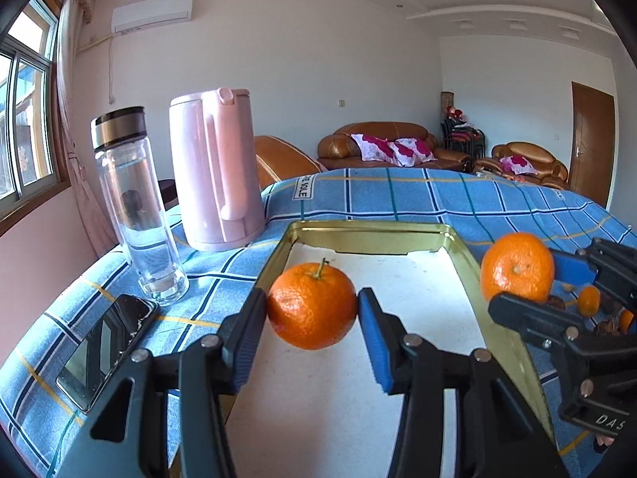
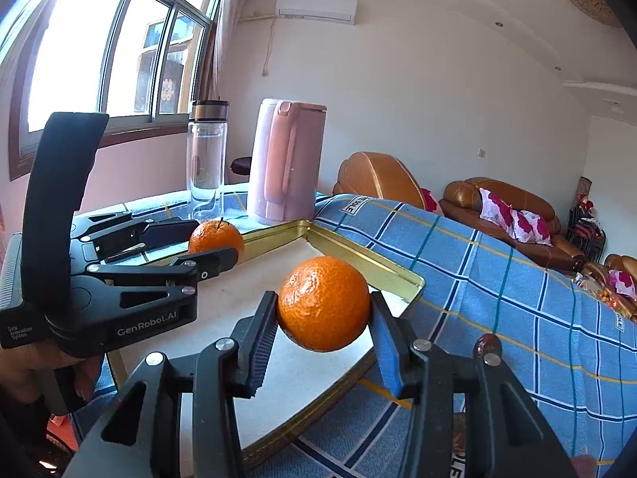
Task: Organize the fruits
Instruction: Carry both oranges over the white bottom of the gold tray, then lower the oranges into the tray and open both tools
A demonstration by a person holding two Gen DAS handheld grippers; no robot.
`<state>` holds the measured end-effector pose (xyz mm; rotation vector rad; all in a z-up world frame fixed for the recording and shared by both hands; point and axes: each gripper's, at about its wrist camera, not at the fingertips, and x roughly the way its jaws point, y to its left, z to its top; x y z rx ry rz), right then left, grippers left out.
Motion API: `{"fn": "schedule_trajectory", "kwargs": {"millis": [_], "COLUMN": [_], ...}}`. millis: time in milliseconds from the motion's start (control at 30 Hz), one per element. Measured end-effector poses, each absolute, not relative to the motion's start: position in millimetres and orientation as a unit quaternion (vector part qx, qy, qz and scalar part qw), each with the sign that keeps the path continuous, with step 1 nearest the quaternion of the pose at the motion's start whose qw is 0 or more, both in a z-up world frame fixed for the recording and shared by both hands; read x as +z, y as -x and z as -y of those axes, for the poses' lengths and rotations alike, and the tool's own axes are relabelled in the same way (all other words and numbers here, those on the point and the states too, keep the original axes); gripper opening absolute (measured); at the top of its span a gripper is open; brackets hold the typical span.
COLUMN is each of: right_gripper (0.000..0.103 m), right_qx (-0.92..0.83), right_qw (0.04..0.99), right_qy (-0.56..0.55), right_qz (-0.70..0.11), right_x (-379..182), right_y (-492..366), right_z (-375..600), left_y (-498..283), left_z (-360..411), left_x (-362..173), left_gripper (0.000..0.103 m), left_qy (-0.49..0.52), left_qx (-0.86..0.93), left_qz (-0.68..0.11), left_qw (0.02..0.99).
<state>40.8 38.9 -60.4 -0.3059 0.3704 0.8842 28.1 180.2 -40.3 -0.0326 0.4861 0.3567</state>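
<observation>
My left gripper [image 1: 312, 306] is shut on a stemmed orange [image 1: 311, 304] and holds it above the gold-rimmed tray [image 1: 370, 235]. My right gripper [image 2: 323, 304] is shut on a second orange [image 2: 323, 303] above the tray's right side [image 2: 374, 267]. The left wrist view shows the right gripper [image 1: 529, 275] and its orange [image 1: 516, 266] just past the tray's right rim. The right wrist view shows the left gripper [image 2: 211, 245] with its orange [image 2: 215, 239] over the tray's far left. Small oranges [image 1: 588, 299] and brown nuts lie on the cloth right of the tray.
A pink kettle [image 1: 217, 171] and a clear bottle [image 1: 133, 207] stand on the blue checked cloth [image 1: 398, 195] left of the tray. A phone [image 1: 107, 348] lies at the near left. Brown sofas [image 1: 382, 145] stand beyond the table.
</observation>
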Motion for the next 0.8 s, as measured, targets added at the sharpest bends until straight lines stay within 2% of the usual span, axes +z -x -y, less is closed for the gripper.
{"fn": "schedule_trajectory", "kwargs": {"millis": [567, 800], "right_gripper": [0.047, 0.049], "right_qx": [0.416, 0.415], "right_qw": [0.843, 0.838], "right_qy": [0.200, 0.218], "right_qz": [-0.277, -0.277], "right_x": [-92.8, -94.4], "right_y": [-59.4, -55.5], "right_z": [-80.3, -85.2], "left_y": [-41.5, -44.1], "left_z": [-200.1, -195.6], "left_x": [-55.7, -56.3], "left_gripper": [0.049, 0.051], "left_qy": [-0.004, -0.025], "left_qx": [0.181, 0.189], "left_qz": [-0.309, -0.314], "left_qw": [0.934, 0.930]}}
